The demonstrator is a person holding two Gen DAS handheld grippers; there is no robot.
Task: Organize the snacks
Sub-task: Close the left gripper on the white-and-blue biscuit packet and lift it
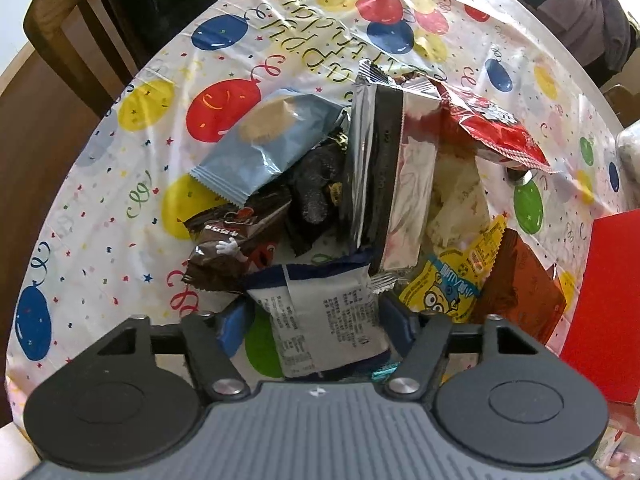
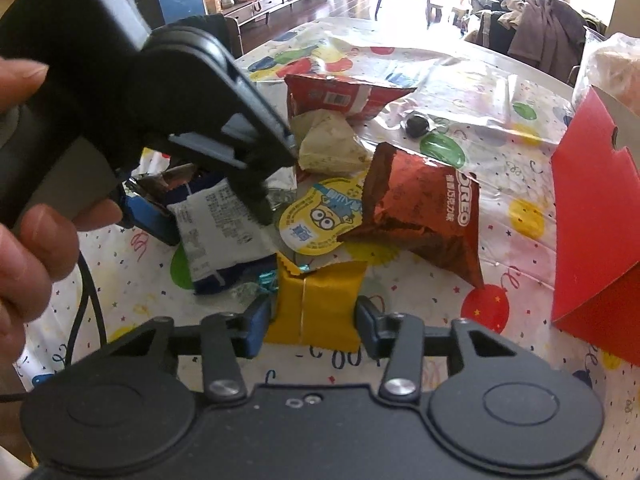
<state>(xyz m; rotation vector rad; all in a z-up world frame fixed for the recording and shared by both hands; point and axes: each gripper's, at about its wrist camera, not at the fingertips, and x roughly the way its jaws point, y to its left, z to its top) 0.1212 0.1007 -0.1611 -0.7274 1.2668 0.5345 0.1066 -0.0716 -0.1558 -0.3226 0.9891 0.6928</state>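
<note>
A heap of snack packets lies on the balloon-print tablecloth (image 1: 120,240). My left gripper (image 1: 318,316) points down at a white packet with blue edges (image 1: 332,312), its blue pads (image 1: 234,326) against the packet's two sides. From the right wrist view, that left gripper (image 2: 204,216) straddles the same white packet (image 2: 216,224), with a person's hand (image 2: 28,220) on its handle. My right gripper (image 2: 314,320) is shut on a yellow packet (image 2: 320,300) at the near edge of the heap, which bulges between the pads.
The heap also holds a brown Oreo bag (image 2: 424,204), a yellow cartoon-lid cup (image 2: 320,216), a red packet (image 2: 344,96), a light blue packet (image 1: 268,140) and a silver-black packet (image 1: 376,168). A red box (image 2: 592,240) stands at the right. A wooden chair (image 1: 60,20) is beyond the table's edge.
</note>
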